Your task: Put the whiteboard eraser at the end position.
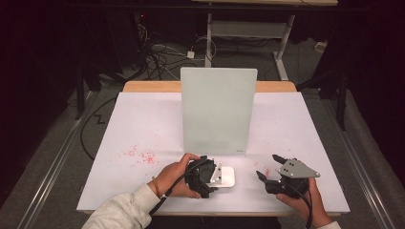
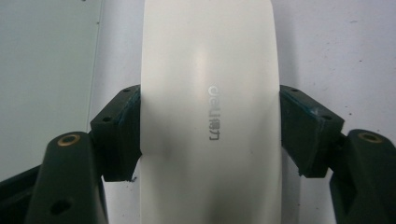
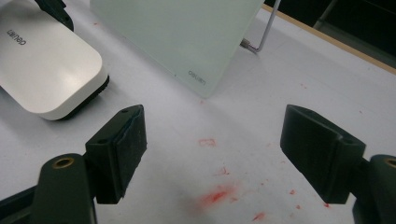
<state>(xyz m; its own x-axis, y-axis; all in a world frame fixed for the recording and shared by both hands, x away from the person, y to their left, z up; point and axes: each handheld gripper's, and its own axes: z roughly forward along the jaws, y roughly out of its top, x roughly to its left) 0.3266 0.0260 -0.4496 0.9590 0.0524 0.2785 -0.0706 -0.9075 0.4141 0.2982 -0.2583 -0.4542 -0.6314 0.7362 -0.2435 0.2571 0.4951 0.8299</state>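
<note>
A white board eraser with a dark felt underside lies on the white table, near its front edge. My left gripper is shut on it, one jaw pressed to each long side, as the left gripper view shows: eraser, left gripper. To its right, my right gripper hovers open with nothing between its jaws. In the right gripper view the right gripper stands over red smudges, and the eraser lies at the upper left.
A frosted glass board stands upright mid-table just behind both grippers, propped on a metal leg. Red marker specks dot the table's left part. Cables and table legs lie on the floor beyond the far edge.
</note>
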